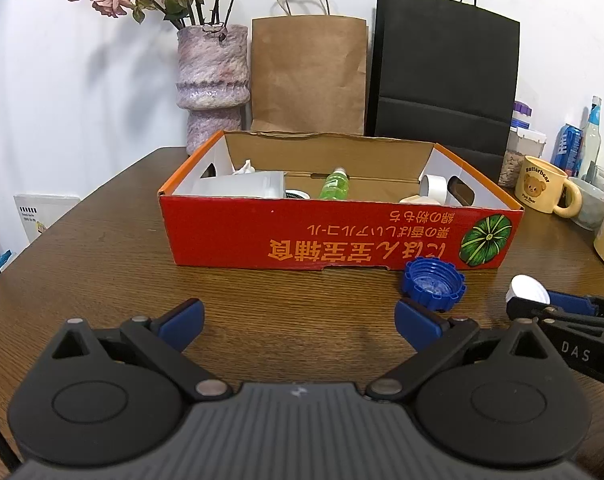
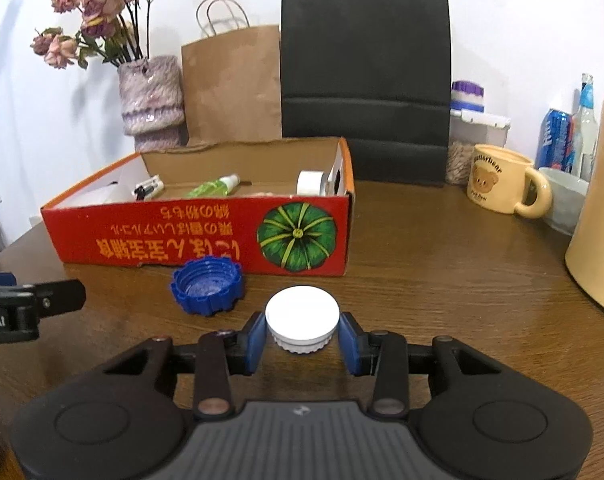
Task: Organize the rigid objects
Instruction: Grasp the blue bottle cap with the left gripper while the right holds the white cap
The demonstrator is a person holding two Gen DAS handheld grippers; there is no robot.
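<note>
— Nearest the lens on the right side? Right gripper, its blue pads pressed against both sides of a white cap, which sits top-up at the fingertips, just above the wooden table.

— And the other one?

— Left gripper has its jaws spread wide with nothing between them, low over the table's front. Its right pad lies just beside the blue cap.

— Go by size, then. What's biggest?

— Red cardboard box, printed upside down with orange characters and a green pumpkin, open-topped, mid-table. Behind it stand a black paper bag, a brown paper bag and a mottled vase of dried roses.

— Inside the box?

— A green spray bottle lying down, a white tape roll at the right end, some white items at the left I can't identify.

— The blue cap?

— Open side up, on the table just in front of the box's front wall, left of the white cap. A yellow bear mug stands well off to the right.
</note>
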